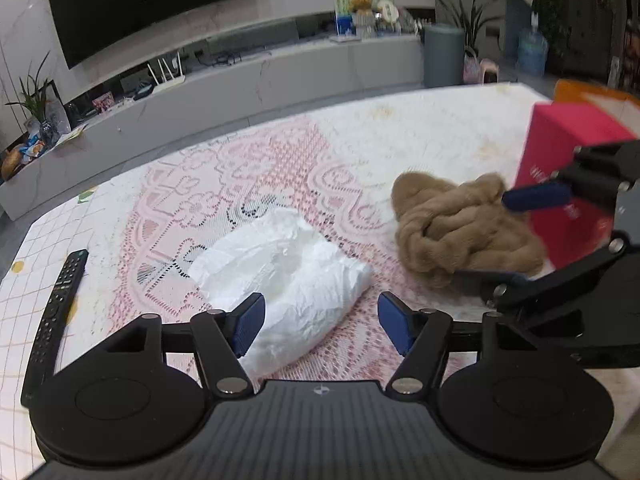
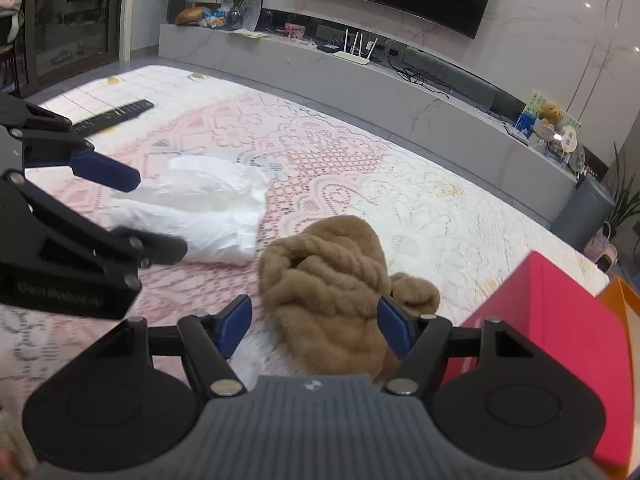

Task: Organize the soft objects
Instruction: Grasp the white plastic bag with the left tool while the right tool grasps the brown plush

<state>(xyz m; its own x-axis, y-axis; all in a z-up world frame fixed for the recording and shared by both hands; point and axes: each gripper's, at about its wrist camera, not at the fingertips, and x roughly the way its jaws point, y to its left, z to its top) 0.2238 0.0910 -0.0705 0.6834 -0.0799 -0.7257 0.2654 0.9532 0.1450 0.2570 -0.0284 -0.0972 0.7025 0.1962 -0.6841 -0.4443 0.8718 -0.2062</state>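
Left gripper (image 1: 320, 322) jaws apart over white cloth's (image 1: 288, 268) near edge; right gripper (image 2: 314, 326) apart straddling brown fur (image 2: 328, 280), red box (image 2: 560, 320) close right.

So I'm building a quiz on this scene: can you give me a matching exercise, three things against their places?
Things:
1. white bag
2. brown scarf
3. remote

Places:
A. next to the pink box, between the open right claw's pads
B. far left on the checked cloth
C. in front of the open left claw

Pairs: 1-C, 2-A, 3-B
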